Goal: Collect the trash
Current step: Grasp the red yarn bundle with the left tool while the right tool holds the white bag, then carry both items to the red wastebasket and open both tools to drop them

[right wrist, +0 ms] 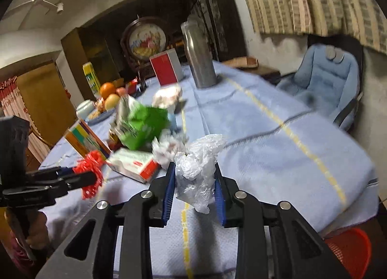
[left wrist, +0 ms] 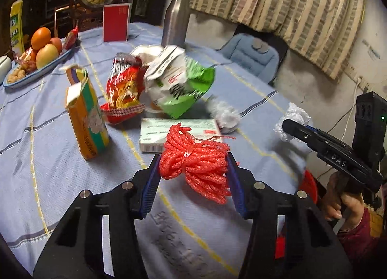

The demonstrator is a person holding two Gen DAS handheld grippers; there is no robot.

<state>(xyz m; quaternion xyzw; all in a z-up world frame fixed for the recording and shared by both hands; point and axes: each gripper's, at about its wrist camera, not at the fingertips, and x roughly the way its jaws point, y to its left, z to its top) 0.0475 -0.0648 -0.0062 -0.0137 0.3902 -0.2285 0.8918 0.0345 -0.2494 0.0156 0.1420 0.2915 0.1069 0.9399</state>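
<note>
My left gripper is shut on a bundle of red foam cord and holds it above the blue tablecloth; it also shows in the right wrist view. My right gripper is shut on a crumpled white plastic bag, seen at the table's right edge in the left wrist view. On the table lie a red snack bag, a green and white bag, a flat white box, a crumpled tissue and an orange carton.
A steel bottle, a red box and a fruit plate stand at the back of the table. A blue cushioned chair is beside it. A red basket sits on the floor at the right.
</note>
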